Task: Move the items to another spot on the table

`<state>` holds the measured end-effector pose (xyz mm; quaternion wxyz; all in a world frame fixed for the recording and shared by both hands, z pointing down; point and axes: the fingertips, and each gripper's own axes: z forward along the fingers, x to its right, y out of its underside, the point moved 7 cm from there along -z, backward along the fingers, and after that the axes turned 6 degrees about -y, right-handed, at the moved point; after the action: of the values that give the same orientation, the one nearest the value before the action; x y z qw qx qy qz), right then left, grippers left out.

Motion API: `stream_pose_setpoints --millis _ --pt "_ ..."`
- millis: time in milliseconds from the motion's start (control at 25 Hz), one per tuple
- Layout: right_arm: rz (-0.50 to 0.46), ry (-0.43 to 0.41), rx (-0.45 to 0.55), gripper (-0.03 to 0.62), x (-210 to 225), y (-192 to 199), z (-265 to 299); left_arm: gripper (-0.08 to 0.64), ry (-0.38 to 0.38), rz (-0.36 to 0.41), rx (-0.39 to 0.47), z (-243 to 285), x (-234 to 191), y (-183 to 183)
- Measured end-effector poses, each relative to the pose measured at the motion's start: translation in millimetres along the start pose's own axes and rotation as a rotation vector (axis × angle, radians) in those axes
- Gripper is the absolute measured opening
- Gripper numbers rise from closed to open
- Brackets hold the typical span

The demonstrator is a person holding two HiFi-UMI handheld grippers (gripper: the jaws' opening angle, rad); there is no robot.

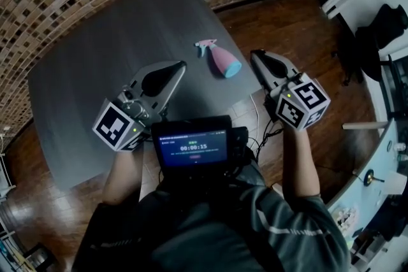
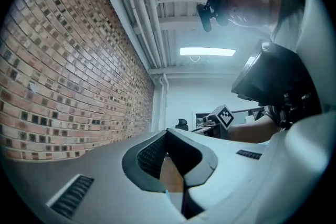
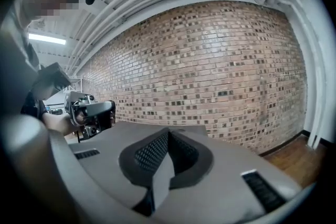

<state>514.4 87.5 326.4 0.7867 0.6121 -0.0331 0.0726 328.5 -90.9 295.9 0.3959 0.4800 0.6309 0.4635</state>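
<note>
In the head view the pink spray bottle (image 1: 218, 59) lies on its side on the dark table (image 1: 95, 67), close to the table's right edge, between the left gripper (image 1: 181, 65) and the right gripper (image 1: 255, 54) — neither touches it. The left gripper view shows its jaws pressed together on nothing, aimed along a brick wall (image 2: 63, 71). The right gripper view shows the same: jaws together, empty. The likely trouble is that a closed tip coming down could nudge the round bottle off that edge — the jaws should spread first.
</note>
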Motion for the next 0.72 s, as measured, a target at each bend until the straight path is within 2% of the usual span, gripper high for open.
stream_pose_setpoints --millis 720 --pt "-0.004 -0.061 0.041 0.002 30 4 -44 -0.003 -0.081 0.055 -0.011 31 50 -2"
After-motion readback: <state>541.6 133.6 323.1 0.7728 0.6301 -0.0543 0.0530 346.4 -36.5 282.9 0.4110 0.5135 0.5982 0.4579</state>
